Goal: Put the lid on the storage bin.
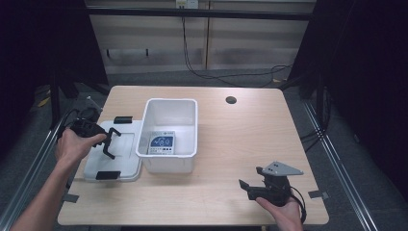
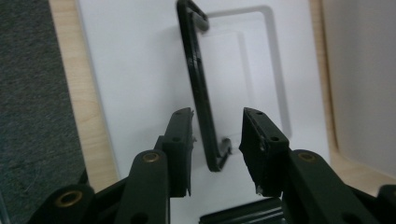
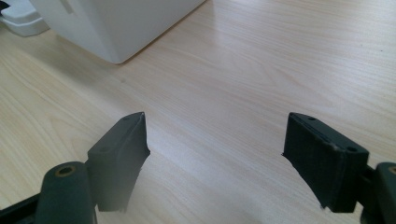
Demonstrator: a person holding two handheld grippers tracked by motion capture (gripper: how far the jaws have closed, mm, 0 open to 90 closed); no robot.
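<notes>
— Pale wood-grain table point(image 1: 240, 144), smooth and matt, with a round cable hole point(image 1: 231, 100) near the far edge and dark room all round. What is the biggest thing on it?

— An open white plastic bin point(image 1: 168, 134), rectangular, with a thick rolled rim and glossy walls. A printed blue-and-white packet point(image 1: 161, 144) lies flat on its floor.

— And beside it?

— Its white lid point(image 1: 126, 147), lying flat on the table and touching the bin's left side. It is smooth plastic with a shallow raised panel, black clips at the near and far ends, and a thin black handle point(image 2: 200, 84) standing up off the top, a slim bar with bent ends.

— Which step would you say is in hand?

— Taking hold of the lid, I think. The left gripper point(image 1: 108, 142) hangs over it, jaws partly open with the handle's near end between them, not yet pinched. They hold nothing.

— The other one?

— The right gripper point(image 1: 246, 186) rests near the front right of the table, well apart from the bin, jaws spread wide and empty over bare wood.

— What does the next move call for?

— Probably closing squarely on that narrow bar, since it is thin and slick, then lifting the lid level over to the bin.
</notes>
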